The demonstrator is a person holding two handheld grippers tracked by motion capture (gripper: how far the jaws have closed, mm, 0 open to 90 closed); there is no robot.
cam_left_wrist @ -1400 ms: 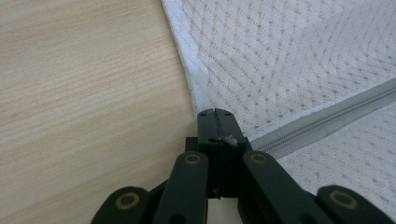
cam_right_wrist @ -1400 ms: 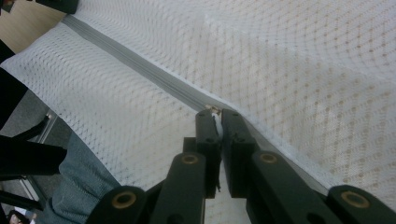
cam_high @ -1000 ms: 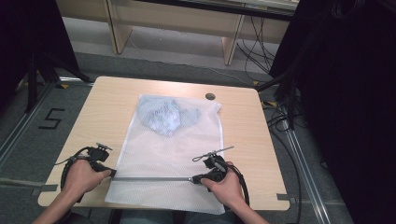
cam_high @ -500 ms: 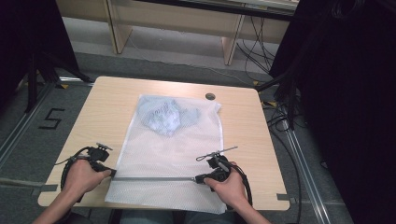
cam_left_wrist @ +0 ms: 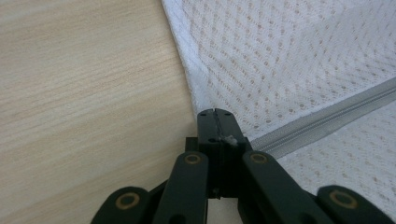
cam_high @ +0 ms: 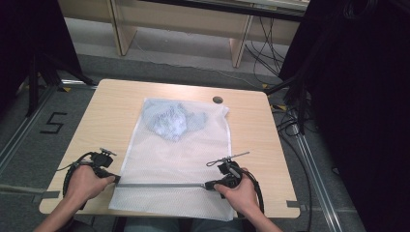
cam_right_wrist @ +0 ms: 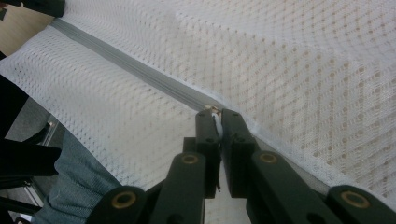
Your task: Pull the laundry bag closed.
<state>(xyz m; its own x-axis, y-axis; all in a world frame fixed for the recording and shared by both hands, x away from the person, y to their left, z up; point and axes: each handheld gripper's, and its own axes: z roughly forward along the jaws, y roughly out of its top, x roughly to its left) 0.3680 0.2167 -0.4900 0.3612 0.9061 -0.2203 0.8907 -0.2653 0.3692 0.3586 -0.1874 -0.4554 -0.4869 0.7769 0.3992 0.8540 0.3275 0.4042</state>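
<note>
right gripper (cam_high: 209, 185) | slid slightly right along zipper (cam_high: 159, 184) (small shift)

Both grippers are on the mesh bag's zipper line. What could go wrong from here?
1. The right gripper pinches only a small white bit at the zipper, perhaps the pull; that thin hold may slip.
2. The left gripper clamps the mesh bag right at its edge by the zipper end; a hard tug could pull the mesh free.
3. The bag's near edge overhangs the table, and the clothing sits at the far end, so the bag may slide.
</note>
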